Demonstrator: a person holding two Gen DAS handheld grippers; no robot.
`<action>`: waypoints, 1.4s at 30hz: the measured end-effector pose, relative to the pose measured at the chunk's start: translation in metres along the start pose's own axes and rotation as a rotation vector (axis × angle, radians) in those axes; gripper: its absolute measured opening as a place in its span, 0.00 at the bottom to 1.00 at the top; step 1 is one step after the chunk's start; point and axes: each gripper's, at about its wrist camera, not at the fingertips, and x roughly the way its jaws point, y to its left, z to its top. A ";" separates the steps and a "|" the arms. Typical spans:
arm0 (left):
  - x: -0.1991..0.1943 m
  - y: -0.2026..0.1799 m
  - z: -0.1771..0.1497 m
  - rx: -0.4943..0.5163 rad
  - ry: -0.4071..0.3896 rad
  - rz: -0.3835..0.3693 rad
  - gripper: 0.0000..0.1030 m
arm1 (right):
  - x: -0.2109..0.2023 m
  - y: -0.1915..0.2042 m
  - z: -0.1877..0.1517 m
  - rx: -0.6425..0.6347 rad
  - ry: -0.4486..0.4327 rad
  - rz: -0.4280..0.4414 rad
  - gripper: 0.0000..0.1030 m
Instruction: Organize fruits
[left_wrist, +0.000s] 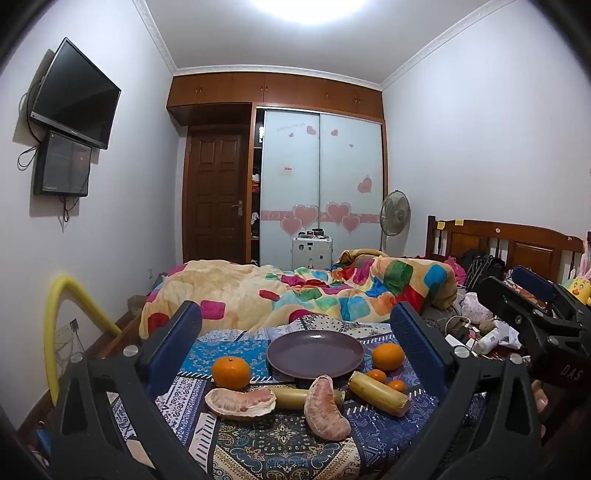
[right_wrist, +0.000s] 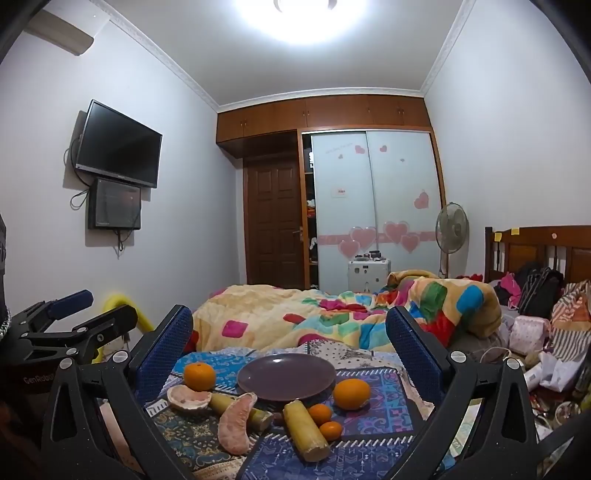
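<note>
An empty purple plate sits on a patterned cloth spread on the bed. A big orange lies left of it and another orange lies right. Two small tangerines rest beside a sugarcane piece; a second cane piece lies behind two pomelo segments. My left gripper is open, short of the fruit and holding nothing. My right gripper is open too, level, with nothing between its blue pads.
A colourful quilt is heaped behind the plate. Bags, cables and loose clutter crowd the right side by the wooden headboard. A yellow foam tube arches at the left wall. Each gripper shows at the edge of the other's view.
</note>
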 end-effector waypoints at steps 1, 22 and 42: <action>0.001 0.001 -0.001 -0.001 -0.001 0.000 1.00 | 0.000 0.000 0.000 0.001 0.001 0.000 1.00; 0.005 0.001 -0.003 0.001 0.002 0.002 1.00 | 0.001 0.001 0.000 -0.002 0.009 0.002 1.00; 0.002 -0.001 0.002 0.011 -0.008 0.003 1.00 | 0.001 0.002 0.002 -0.004 0.003 0.003 1.00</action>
